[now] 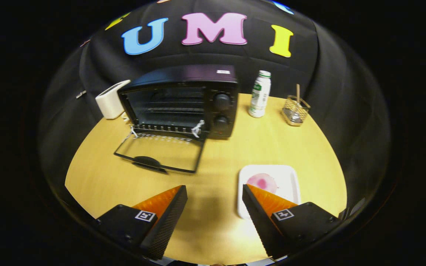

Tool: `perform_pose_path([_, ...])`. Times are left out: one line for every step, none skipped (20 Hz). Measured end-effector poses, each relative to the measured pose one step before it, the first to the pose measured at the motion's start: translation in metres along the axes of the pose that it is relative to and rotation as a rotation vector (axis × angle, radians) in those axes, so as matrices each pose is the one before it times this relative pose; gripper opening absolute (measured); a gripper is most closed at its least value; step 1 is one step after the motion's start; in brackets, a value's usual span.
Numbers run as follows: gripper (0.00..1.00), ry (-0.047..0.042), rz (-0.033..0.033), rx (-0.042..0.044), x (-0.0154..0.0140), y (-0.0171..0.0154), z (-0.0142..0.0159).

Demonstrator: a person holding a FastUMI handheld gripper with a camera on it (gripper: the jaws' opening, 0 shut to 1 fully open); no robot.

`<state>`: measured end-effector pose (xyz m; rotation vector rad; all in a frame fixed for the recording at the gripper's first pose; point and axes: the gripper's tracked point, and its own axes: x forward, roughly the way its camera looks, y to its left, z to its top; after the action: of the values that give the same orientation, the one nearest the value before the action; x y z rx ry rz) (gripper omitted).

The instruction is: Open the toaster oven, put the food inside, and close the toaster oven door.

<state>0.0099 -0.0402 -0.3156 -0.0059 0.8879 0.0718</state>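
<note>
A black toaster oven [183, 99] stands at the back of the wooden table [216, 155], with two knobs on its right side. Its glass door [159, 153] lies swung down flat on the table in front of it, handle toward me, and the wire rack inside shows. A pink round piece of food [261, 182] rests on a white tray [292, 177] just ahead of my right finger, which covers the tray's near left part. My gripper [215, 192] hovers above the table, open, with nothing between its fingers. The oven door is beyond my left finger.
A white box-shaped appliance [111, 99] stands left of the oven. A white bottle with a green label [260, 94] is to the oven's right, and a small wire basket holding a stick [295, 109] stands further right. Bare tabletop lies between the door and the tray.
</note>
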Motion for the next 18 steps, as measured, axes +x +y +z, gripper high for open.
perform_pose_path([0.99, 0.02479, -0.01876, 0.01222, -0.00252, -0.02277, -0.00539])
perform_pose_path([0.99, 0.01762, -0.01916, 0.01924, -0.0024, -0.02166, -0.00355])
perform_pose_path([0.99, 0.01593, -0.01614, 0.01988, 0.0009, -0.02008, 0.00005])
perform_pose_path([0.99, 0.01526, -0.01562, 0.01614, 0.00076, -0.01806, -0.00304])
perform_pose_path([0.99, 0.01391, -0.01382, 0.00731, 0.00216, -0.0173, -0.00177])
perform_pose_path([0.99, 0.01403, -0.00896, -0.00069, 0.00393, -0.01458, -0.00212])
perform_pose_path([0.99, 0.01564, -0.00324, -0.00883, 0.00407, -0.01063, -0.00318])
perform_pose_path([1.0, 0.01849, -0.0042, -0.01031, 0.00513, -0.00957, -0.00358])
perform_pose_path([1.0, 0.01691, 0.00519, -0.00246, 0.00495, -0.00882, -0.00193])
perform_pose_path([1.0, 0.0218, 0.01147, 0.0062, 0.00521, -0.00602, -0.00272])
perform_pose_path([1.0, 0.01912, 0.00917, 0.00879, 0.00651, -0.00455, -0.00118])
perform_pose_path([1.0, 0.01609, 0.00617, 0.00422, 0.00641, -0.00404, -0.00153])
perform_pose_path([1.0, 0.02099, 0.00531, 0.00174, 0.00805, -0.00451, -0.00161])
perform_pose_path([1.0, 0.02346, 0.00805, 0.00157, 0.00717, -0.00243, -0.00221])
perform_pose_path([1.0, 0.02111, 0.00495, -0.00363, 0.00501, -0.00206, -0.0025])
perform_pose_path([1.0, 0.01868, 0.00221, -0.00979, 0.00584, -0.00175, -0.00278])
perform_pose_path([1.0, 0.01793, 0.00279, -0.00872, 0.00616, -0.00111, -0.0018])
perform_pose_path([1.0, 0.01848, 0.0042, -0.00579, 0.00468, -0.00063, -0.00281])
